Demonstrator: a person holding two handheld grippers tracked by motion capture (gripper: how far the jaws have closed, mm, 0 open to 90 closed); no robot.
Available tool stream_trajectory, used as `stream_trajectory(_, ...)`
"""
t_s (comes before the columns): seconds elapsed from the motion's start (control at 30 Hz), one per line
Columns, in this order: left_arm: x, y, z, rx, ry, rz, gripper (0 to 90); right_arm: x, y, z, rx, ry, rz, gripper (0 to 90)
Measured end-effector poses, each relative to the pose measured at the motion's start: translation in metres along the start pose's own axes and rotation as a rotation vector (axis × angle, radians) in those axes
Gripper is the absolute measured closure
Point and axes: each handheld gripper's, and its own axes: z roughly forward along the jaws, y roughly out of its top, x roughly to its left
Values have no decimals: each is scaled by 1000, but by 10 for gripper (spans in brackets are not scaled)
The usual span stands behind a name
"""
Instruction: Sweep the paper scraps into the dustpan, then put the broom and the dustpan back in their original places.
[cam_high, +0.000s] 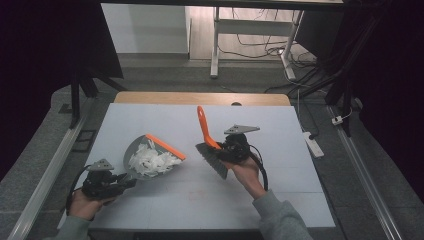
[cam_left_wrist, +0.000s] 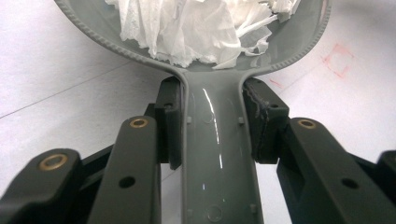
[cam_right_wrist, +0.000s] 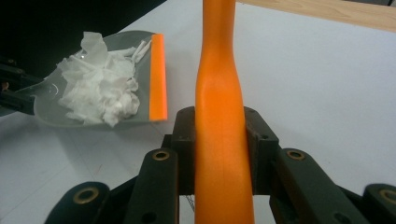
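A grey dustpan (cam_high: 131, 150) with an orange lip (cam_high: 166, 146) holds a heap of torn white paper (cam_high: 151, 161). My left gripper (cam_high: 127, 182) is shut on the dustpan's grey handle (cam_left_wrist: 217, 149), pads pressed to both its sides; the paper (cam_left_wrist: 187, 25) lies in the pan just ahead. My right gripper (cam_high: 225, 150) is shut on the orange handle (cam_right_wrist: 219, 140) of a hand brush, whose grey bristles (cam_high: 212, 159) hang to the right of the pan, apart from it. In the right gripper view the dustpan (cam_right_wrist: 60, 114) lies at the left with its paper (cam_right_wrist: 100, 84).
The work surface is a pale mat (cam_high: 280, 190) with a faint red mark (cam_high: 195, 195) near the front. A wooden table edge (cam_high: 200, 98) runs along the back. A power strip (cam_high: 314, 144) lies on the floor at the right, with a desk frame (cam_high: 215, 45) beyond.
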Motion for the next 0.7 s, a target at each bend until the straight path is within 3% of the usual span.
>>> stream_trajectory(0.7, -5, 5, 7, -23, 46, -45, 618, -28, -36, -56, -10, -15, 29, 704)
